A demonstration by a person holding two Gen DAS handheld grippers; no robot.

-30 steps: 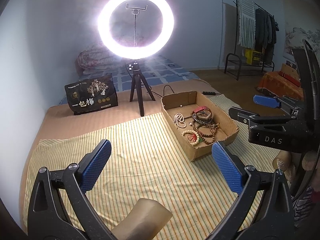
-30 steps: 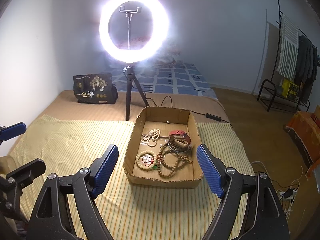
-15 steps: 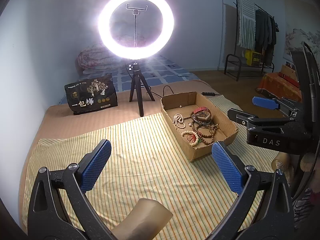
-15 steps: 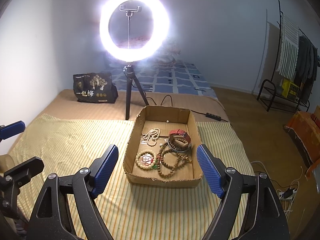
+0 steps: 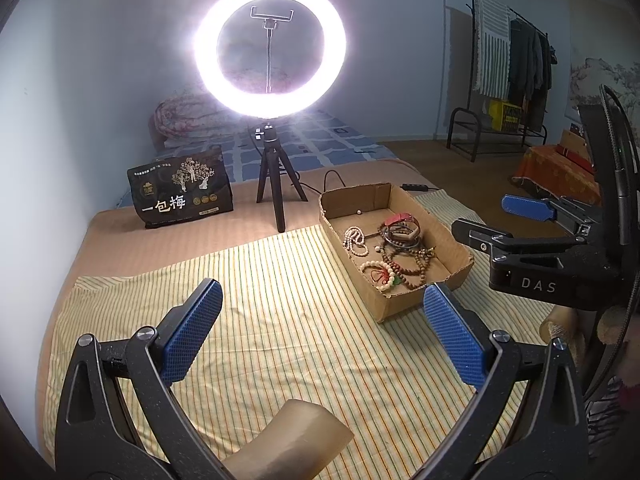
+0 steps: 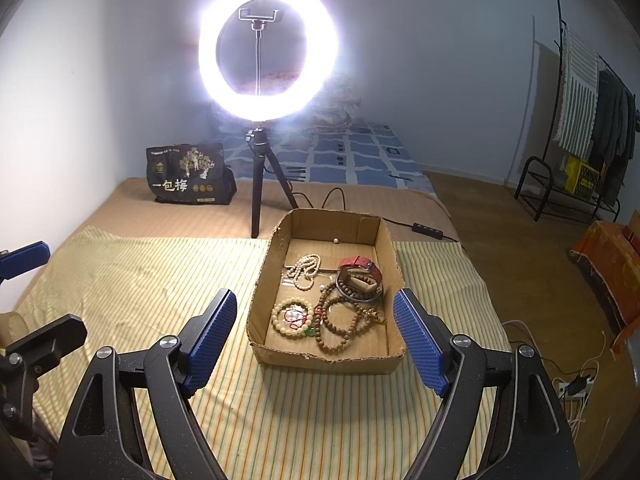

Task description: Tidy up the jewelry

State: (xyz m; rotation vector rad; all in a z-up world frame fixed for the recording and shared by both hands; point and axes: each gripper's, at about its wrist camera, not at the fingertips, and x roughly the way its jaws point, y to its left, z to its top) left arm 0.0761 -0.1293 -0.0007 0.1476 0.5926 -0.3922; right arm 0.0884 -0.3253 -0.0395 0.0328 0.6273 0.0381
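A bed is covered by a tan sheet and, nearer, a yellow striped cloth (image 6: 160,280). A lit ring light (image 6: 268,50) on a small black tripod is set on the sheet, with a black printed bag (image 6: 188,174) to its left. Behind, a blue patterned blanket is seen, and a clothes rack (image 6: 580,120) stands on the wooden floor at the right.

An open cardboard box (image 6: 394,256) rests on the striped cloth; the jewelry (image 6: 332,300) lies inside it: bead bracelets, a pale bead string, a red strap and dark bangles.

The left gripper (image 5: 320,332) is held wide open above bare cloth, with nothing between its blue pads. The right gripper (image 6: 316,340) is likewise spread wide and empty, the box's near end framed between its fingers.

Against the earlier frames, almost nothing is changed; both grippers are kept in place, equally open
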